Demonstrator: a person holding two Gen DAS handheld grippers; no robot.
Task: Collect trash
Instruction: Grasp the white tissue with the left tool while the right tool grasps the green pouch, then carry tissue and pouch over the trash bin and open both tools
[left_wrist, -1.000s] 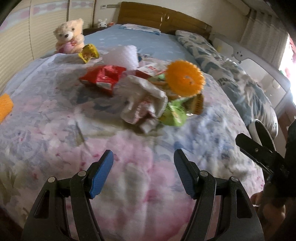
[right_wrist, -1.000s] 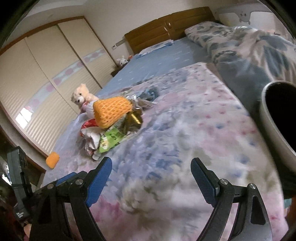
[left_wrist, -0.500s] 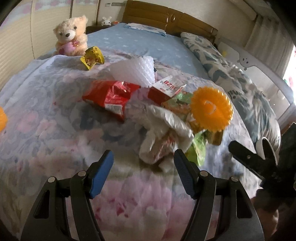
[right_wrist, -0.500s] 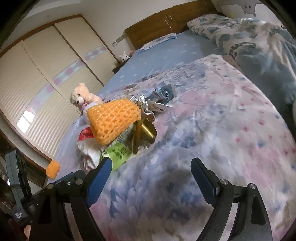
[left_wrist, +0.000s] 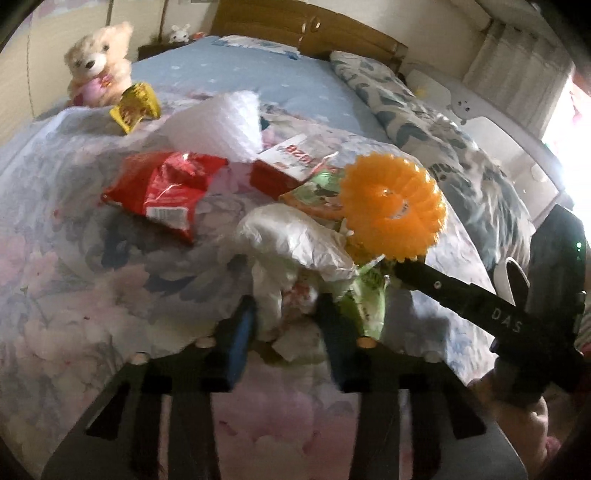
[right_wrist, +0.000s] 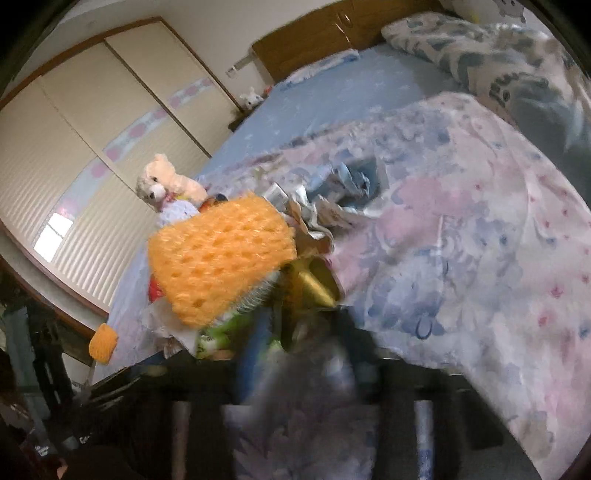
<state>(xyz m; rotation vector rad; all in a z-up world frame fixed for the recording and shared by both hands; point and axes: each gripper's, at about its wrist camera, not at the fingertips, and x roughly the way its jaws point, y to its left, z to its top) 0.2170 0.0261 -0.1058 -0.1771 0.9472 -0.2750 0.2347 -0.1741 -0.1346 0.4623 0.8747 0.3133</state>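
A pile of trash lies on the floral bedspread (left_wrist: 74, 295). The jaws of my left gripper (left_wrist: 284, 328) are closing, and their blue pads press the lower end of a crumpled white plastic bag (left_wrist: 295, 243). An orange foam net (left_wrist: 393, 210) tops the pile beside it. In the blurred right wrist view my right gripper (right_wrist: 299, 343) is also closing, with a green-and-gold snack wrapper (right_wrist: 310, 288) between its pads, just under the orange foam net (right_wrist: 221, 258). One finger (left_wrist: 436, 288) of the right gripper reaches into the pile from the right.
A red snack bag (left_wrist: 166, 192), a red-and-white box (left_wrist: 284, 166), a white foam net (left_wrist: 221, 125) and a yellow wrapper (left_wrist: 135, 105) lie farther back. A teddy bear (left_wrist: 98, 70) sits behind them. A second orange net (right_wrist: 103, 343) lies at the bed's edge. A white bin rim (left_wrist: 506, 273) shows at right.
Both grippers have come forward to the pile. Their jaws have gone from wide apart to narrow, the left onto the white bag, the right onto the green-and-gold wrapper.
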